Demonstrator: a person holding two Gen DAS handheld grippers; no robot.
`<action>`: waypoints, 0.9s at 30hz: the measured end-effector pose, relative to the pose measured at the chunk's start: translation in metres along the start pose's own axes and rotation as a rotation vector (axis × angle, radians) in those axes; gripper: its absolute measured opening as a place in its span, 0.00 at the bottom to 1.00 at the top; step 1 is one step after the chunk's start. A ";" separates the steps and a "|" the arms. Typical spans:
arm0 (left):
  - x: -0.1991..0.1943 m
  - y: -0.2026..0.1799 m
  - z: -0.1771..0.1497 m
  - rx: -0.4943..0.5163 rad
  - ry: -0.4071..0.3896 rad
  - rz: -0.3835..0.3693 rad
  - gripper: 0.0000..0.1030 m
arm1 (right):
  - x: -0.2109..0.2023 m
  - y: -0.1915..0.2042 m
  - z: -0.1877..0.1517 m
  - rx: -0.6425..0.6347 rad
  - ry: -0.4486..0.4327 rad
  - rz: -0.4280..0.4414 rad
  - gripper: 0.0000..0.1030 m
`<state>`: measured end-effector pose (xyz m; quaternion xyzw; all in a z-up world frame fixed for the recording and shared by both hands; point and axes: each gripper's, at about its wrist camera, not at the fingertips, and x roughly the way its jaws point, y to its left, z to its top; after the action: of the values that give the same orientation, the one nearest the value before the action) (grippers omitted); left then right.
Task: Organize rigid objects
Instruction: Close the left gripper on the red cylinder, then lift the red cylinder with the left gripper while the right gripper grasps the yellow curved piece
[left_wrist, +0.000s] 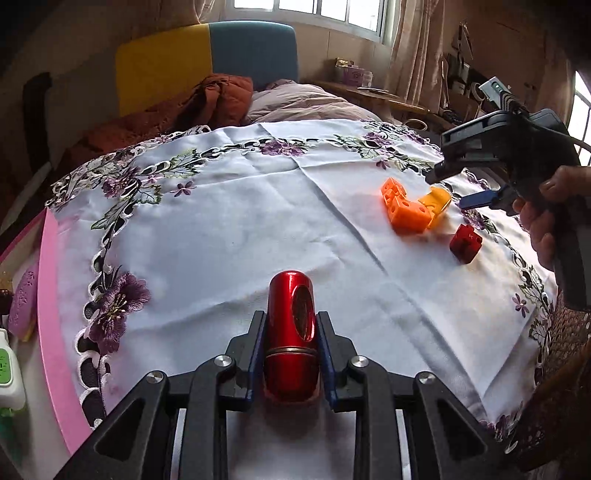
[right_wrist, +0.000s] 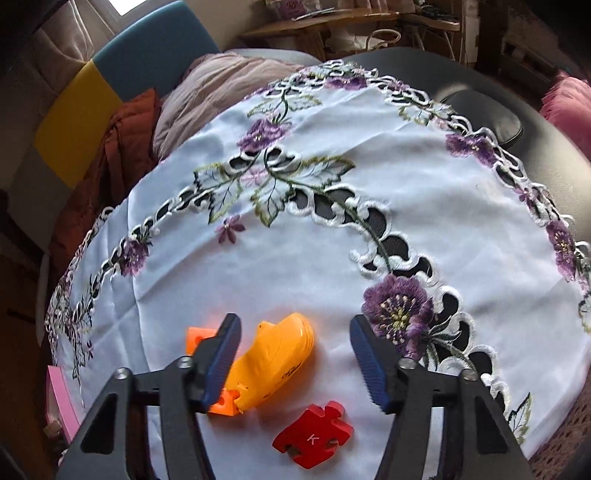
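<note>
A red metal tube (left_wrist: 291, 339) is being clamped by the left gripper (left_wrist: 291, 354), while the right gripper (right_wrist: 295, 354) is being held apart over a yellow toy (right_wrist: 275, 363) on the tablecloth (right_wrist: 332, 240).

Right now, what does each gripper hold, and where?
Left gripper clamps the red cylinder across its lower body. Right gripper holds nothing, open over the yellow piece.

Daylight enters by a window (left_wrist: 332, 14) at 12 o'clock. A yellow and blue headboard (left_wrist: 207, 62) stands behind the bed; wooden shelves (left_wrist: 388, 96) are at 2 o'clock.
</note>
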<state>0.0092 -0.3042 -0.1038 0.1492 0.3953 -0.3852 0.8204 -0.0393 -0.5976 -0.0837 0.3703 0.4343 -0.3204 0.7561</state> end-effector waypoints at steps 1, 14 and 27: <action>0.000 0.001 -0.001 -0.002 -0.006 -0.005 0.25 | 0.001 0.001 -0.001 -0.006 0.006 -0.010 0.55; -0.002 0.008 -0.004 -0.057 -0.030 -0.046 0.25 | 0.012 0.027 -0.008 -0.163 0.043 -0.065 0.29; -0.003 0.011 -0.004 -0.073 -0.022 -0.066 0.25 | 0.028 0.042 -0.009 -0.250 0.062 -0.111 0.27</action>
<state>0.0140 -0.2934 -0.1042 0.1018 0.4047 -0.3990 0.8165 0.0026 -0.5726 -0.0996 0.2585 0.5138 -0.2934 0.7636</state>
